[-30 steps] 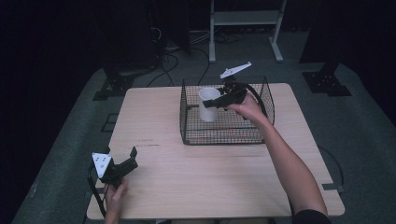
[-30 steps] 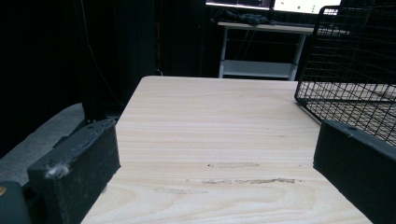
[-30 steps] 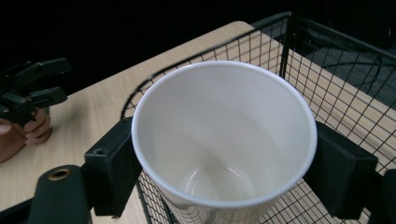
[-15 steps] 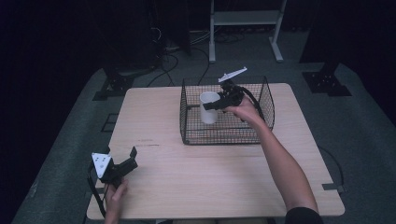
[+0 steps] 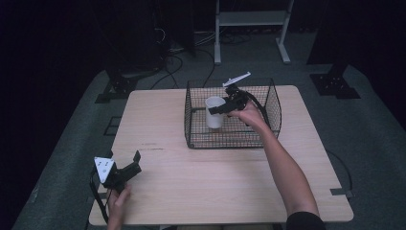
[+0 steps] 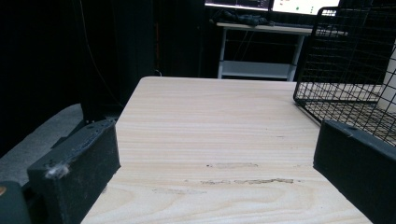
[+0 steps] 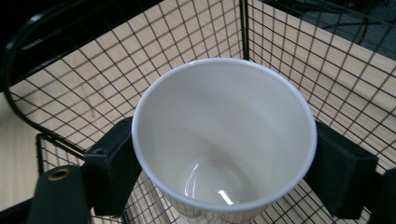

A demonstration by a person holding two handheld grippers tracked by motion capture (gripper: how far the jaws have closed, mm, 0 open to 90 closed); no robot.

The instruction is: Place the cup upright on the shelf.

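A white cup (image 5: 214, 112) (image 7: 224, 140) stands upright inside a black wire basket (image 5: 274, 103) (image 7: 140, 56) at the back middle of the wooden table (image 5: 215, 191). My right gripper (image 5: 218, 108) (image 7: 224, 168) is shut on the cup, one pad on each side just below its rim. The cup is empty. I cannot tell whether its base touches the basket floor. My left gripper (image 5: 123, 162) (image 6: 215, 172) rests open at the table's front left corner, with nothing between its jaws. In the left gripper view the basket (image 6: 345, 56) is ahead on the right.
A white metal shelf frame (image 5: 251, 19) stands on the floor behind the table. Cables and black stand feet (image 5: 335, 79) lie on the dark floor around it. Bare tabletop (image 6: 210, 116) stretches between the left gripper and the basket.
The right gripper and the cup have sunk a little lower in the basket and shifted slightly toward the person. The left gripper has stayed put.
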